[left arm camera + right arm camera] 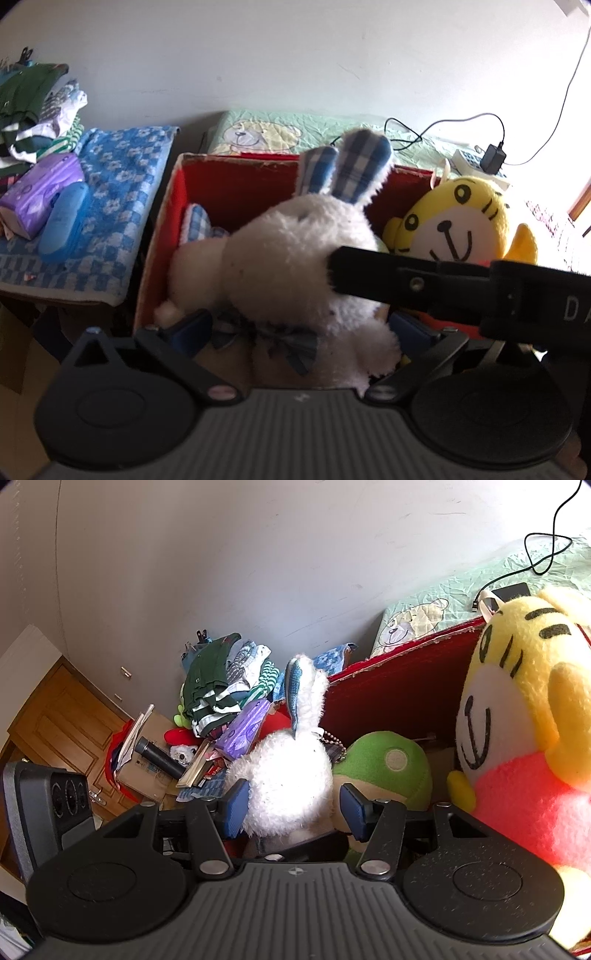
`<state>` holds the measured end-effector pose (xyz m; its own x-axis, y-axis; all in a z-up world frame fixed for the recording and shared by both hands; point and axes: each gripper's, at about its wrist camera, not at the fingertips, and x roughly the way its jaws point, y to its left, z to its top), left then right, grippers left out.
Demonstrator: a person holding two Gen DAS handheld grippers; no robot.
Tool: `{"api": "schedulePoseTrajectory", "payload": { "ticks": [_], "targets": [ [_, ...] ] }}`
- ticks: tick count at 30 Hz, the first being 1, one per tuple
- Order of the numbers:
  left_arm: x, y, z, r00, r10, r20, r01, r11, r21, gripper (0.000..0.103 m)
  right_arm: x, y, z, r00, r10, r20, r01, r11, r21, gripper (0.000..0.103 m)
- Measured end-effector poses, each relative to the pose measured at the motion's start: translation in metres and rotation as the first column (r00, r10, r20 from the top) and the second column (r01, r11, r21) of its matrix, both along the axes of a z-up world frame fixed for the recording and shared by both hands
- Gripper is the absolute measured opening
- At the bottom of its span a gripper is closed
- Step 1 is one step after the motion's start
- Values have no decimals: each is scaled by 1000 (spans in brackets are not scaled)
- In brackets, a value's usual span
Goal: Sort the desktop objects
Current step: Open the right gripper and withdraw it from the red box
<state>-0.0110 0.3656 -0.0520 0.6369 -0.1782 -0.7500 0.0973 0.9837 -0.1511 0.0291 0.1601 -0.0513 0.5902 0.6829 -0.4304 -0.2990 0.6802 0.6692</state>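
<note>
My left gripper (299, 328) low over red box (236, 184), jaws apart around white rabbit plush (280, 258). My right gripper (291, 805) level, jaws spread, left pad touching rabbit. Tiger plush (454, 218) crowds right box wall; little free room inside.

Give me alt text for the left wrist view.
A white plush rabbit with blue plaid ears lies in a red-lined box, between the open left gripper's fingers. A yellow tiger plush sits right of it.
</note>
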Motion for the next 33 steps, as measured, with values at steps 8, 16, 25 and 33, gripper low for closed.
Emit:
{"api": "schedulePoseTrajectory", "payload": {
  "ticks": [8,16,25,33],
  "targets": [
    [2,-8,-3,999,-41,-5,41,999,8,102,1,4,1,999,36,15,-36,999,-19,58],
    [3,-11,-5,997,-74,-11,74,997,36,102,2,3,-2,999,43,22,-43,999,-6,60],
    [5,0,1,1000,-27,-1,27,999,-24,93,3,0,-4,999,40,23,-41,999,20,60],
    [-3,4,6,1000,5,26,-5,1000,-23,83,-4,0,2,999,22,48,-23,1000,16,62]
  ]
}}
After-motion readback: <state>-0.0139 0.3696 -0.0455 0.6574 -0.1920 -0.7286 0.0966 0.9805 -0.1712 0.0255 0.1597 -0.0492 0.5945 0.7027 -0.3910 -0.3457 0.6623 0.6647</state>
